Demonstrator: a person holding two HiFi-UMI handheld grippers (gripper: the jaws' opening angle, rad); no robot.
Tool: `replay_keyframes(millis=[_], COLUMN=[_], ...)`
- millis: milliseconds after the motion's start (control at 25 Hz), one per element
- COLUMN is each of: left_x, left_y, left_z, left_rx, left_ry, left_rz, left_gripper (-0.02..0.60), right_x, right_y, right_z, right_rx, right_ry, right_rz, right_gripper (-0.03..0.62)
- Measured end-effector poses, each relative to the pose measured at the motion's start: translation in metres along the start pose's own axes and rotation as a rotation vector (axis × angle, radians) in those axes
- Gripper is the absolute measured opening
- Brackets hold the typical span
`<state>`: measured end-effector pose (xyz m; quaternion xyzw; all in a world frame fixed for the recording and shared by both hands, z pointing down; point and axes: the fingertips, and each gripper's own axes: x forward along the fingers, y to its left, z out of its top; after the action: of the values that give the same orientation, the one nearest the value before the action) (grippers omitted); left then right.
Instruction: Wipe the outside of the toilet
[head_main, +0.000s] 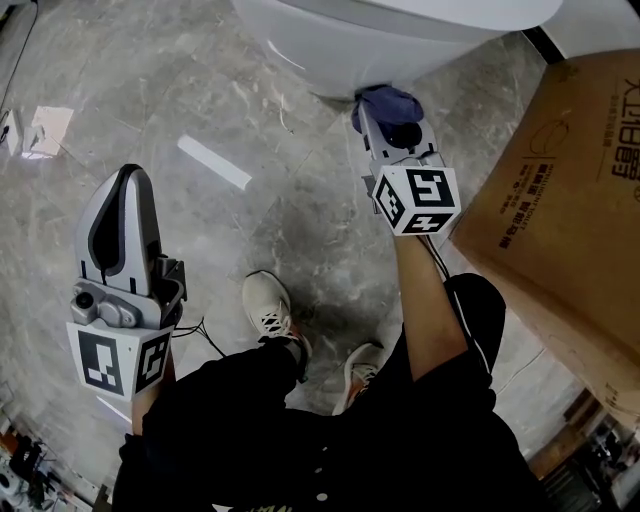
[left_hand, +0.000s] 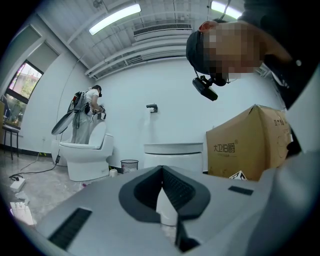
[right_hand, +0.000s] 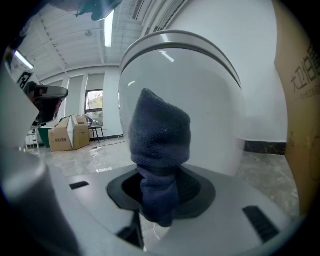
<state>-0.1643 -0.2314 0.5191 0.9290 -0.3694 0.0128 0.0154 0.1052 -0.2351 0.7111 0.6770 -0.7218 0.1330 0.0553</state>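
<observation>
The white toilet (head_main: 380, 40) fills the top of the head view; its rounded bowl (right_hand: 200, 100) looms close in the right gripper view. My right gripper (head_main: 385, 110) is shut on a dark blue cloth (head_main: 385, 102), whose bunched end (right_hand: 161, 135) presses against the lower front of the bowl near the floor. My left gripper (head_main: 120, 205) hangs low at the left over the floor, well away from the toilet, jaws shut with nothing between them (left_hand: 162, 192).
A large cardboard box (head_main: 570, 210) stands right of the toilet. My feet in white shoes (head_main: 275, 310) are on the grey marble floor. In the left gripper view, another toilet (left_hand: 85, 155), a person by it and a small bin (left_hand: 129, 165) stand along the far wall.
</observation>
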Motion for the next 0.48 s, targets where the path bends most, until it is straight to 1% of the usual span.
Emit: replay_keyframes(millis=[280,480], left_x=[-0.003,-0.002], left_y=[0.002,0.002], left_z=[0.0,-0.005], left_rx=[0.005,0.008], left_ry=[0.007,0.015], left_rz=[0.001,-0.005], left_gripper=[0.011,0.011], right_x=[0.008,0.017], right_y=[-0.003,-0.007], right_z=[-0.02,-0.044], right_rx=[-0.005,-0.007], right_ry=[0.043,0.103], right_rz=[-0.004,0.003], right_gripper=[0.121,0.121])
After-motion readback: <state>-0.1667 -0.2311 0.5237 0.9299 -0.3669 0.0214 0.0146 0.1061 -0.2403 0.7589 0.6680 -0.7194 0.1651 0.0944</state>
